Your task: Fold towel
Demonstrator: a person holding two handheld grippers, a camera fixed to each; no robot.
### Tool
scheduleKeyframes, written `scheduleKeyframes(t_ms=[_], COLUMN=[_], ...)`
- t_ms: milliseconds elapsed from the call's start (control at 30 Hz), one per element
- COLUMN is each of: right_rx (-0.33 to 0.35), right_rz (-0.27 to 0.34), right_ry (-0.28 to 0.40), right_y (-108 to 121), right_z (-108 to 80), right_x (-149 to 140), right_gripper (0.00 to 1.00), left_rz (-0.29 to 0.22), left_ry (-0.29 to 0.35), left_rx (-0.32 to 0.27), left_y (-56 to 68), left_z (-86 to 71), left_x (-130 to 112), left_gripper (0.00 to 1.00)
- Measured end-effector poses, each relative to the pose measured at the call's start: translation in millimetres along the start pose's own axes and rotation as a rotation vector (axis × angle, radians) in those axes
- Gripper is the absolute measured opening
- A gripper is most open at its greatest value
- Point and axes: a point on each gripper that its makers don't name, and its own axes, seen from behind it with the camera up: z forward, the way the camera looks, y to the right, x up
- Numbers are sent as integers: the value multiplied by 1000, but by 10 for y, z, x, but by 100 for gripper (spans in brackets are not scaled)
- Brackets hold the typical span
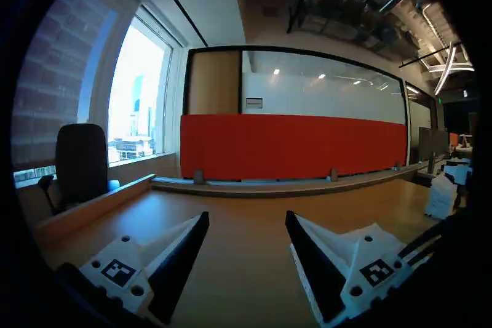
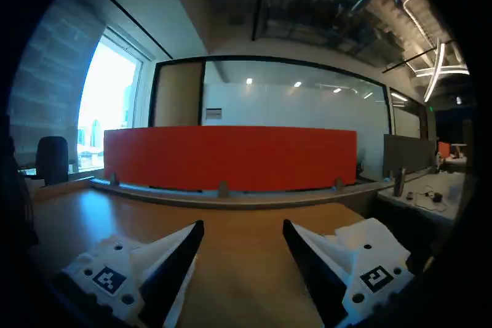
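Your left gripper (image 1: 246, 213) and right gripper (image 2: 243, 222) hover low over the wooden bench (image 1: 344, 205), fingers spread, grasping nothing. I cannot tell where the towel lies. Reaching forward blind could strike the red divider (image 1: 289, 146) along the bench's far edge. The bench offers open room before it.

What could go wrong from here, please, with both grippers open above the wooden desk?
1. The left gripper and right gripper are open, empty and aimed level at the red divider, not down at the desk; lowering them blind might ram them into the wood.
2. Some white clutter stands at the desk's right edge in the left gripper view; a wide sweep may knock it.
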Motion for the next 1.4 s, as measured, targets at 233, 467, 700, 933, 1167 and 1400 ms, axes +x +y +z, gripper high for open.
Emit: scheduleKeyframes(t_ms=[233,467,700,933,1167,1400], right_rx=[-1,-5,-16,-23,26,128], right_rz=[-16,-13,-19,-16,-31,-63], right_ry=[5,1,-11,-28,-54,-103], right_y=[-23,-34,-20,-15,-119,-341], right_z=[-17,-13,-26,-16,26,66], right_x=[505,898,1126,1252,1301,1296], right_gripper=[99,99,99,99,99,99], left_rz=[6,11,19,41,60,88], left_ry=[-2,-6,-37,-49,-71,-111], left_rx=[-5,-20,-30,-67,-118,-181], left_y=[10,62,88,184,288,377], left_z=[11,7,36,63,68,60], left_x=[414,819,958,1069,1123,1078], left_gripper=[92,92,92,92,92,92])
